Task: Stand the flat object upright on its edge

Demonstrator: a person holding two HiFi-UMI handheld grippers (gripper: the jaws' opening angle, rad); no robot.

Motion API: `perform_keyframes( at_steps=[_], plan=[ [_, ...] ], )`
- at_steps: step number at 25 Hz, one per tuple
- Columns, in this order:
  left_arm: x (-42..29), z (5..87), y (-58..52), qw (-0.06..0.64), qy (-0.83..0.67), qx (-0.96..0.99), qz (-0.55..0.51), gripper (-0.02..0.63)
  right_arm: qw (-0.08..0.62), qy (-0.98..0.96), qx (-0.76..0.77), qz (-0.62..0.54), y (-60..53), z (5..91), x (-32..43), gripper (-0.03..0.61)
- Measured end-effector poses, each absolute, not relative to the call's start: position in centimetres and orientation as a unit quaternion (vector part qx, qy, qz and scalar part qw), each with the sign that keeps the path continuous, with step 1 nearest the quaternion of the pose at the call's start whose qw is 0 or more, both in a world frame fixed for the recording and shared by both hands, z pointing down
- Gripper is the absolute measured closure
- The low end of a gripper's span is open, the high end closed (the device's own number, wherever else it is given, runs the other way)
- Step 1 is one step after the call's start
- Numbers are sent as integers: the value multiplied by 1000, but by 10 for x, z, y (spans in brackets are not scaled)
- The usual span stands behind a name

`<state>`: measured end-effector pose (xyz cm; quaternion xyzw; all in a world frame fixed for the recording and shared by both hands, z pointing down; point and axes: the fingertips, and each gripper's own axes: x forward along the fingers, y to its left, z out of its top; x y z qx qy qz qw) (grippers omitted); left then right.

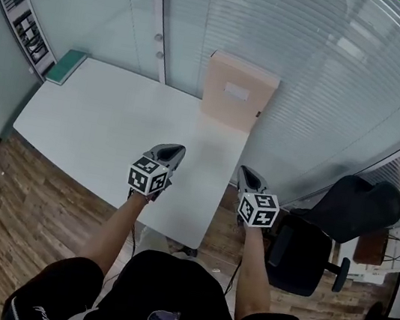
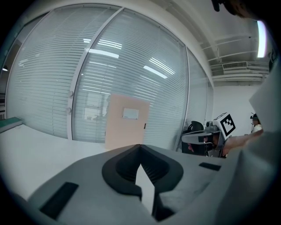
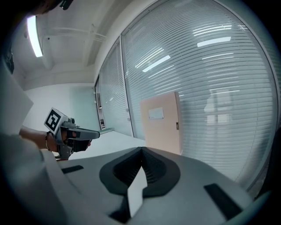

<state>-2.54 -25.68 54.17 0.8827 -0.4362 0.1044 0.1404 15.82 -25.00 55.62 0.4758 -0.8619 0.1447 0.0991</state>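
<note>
The board (image 1: pixel 238 93) stands upright at the table's (image 1: pixel 99 127) far right corner, by the glass wall (image 1: pixel 329 71). The left gripper (image 1: pixel 174 151) and right gripper (image 1: pixel 248 174) are both closed and empty, at the near edge. A chair (image 1: pixel 351 211) is off to the right.

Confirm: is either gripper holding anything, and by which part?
Nothing held. Left gripper and right gripper both shut, empty; the tan board stands apart, by the glass wall.

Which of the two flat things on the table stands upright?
The beige board, on its edge at the glass wall. The green one lies flat at the far left corner.
</note>
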Motion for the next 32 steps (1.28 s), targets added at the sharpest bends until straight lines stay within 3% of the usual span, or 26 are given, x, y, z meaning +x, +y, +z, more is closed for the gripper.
perform_keyframes(
  at_steps=[32],
  plan=[
    [-20,542,-259,127,-438,884,104,593,98,-854,484,162,-254,567,161,555]
  ],
)
